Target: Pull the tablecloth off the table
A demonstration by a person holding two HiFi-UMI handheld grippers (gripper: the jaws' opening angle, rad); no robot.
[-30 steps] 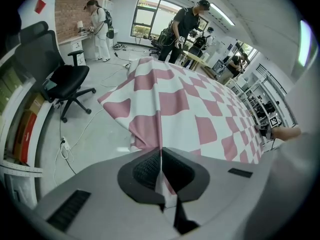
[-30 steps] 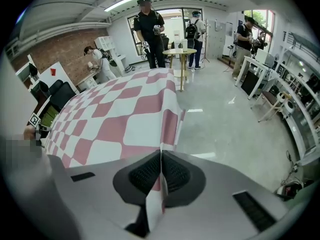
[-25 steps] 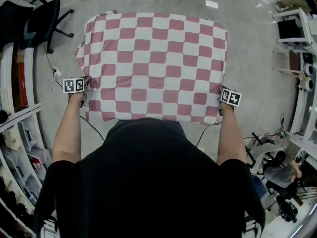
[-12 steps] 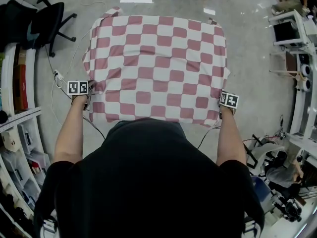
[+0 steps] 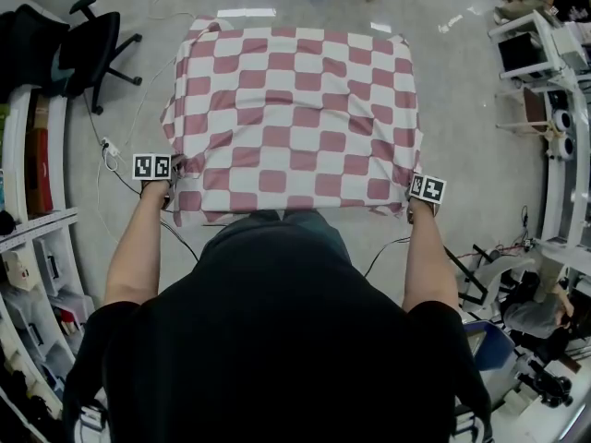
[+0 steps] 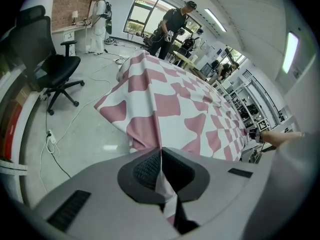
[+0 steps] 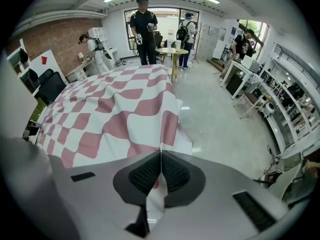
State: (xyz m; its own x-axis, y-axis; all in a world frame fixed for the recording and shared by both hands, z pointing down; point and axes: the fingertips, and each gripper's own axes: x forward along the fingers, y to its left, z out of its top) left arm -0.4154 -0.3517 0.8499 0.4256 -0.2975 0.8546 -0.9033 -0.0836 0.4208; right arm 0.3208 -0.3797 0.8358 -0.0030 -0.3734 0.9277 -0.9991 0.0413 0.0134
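Tablecloth (image 5: 295,109), checked red and white, lies spread out ahead of the person, its sides hanging down. At its near left corner the left gripper (image 6: 160,153) is clamped on the hem. The cloth spans across to the near right corner, where the right gripper (image 7: 160,156) pinches the hem likewise.

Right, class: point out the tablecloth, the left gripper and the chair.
tablecloth (image 5: 295,109), head view, middle of its checked top.
left gripper (image 6: 160,151), left gripper view, where its shut jaws pinch the tablecloth.
chair (image 5: 88,44), head view, its black upholstered part.
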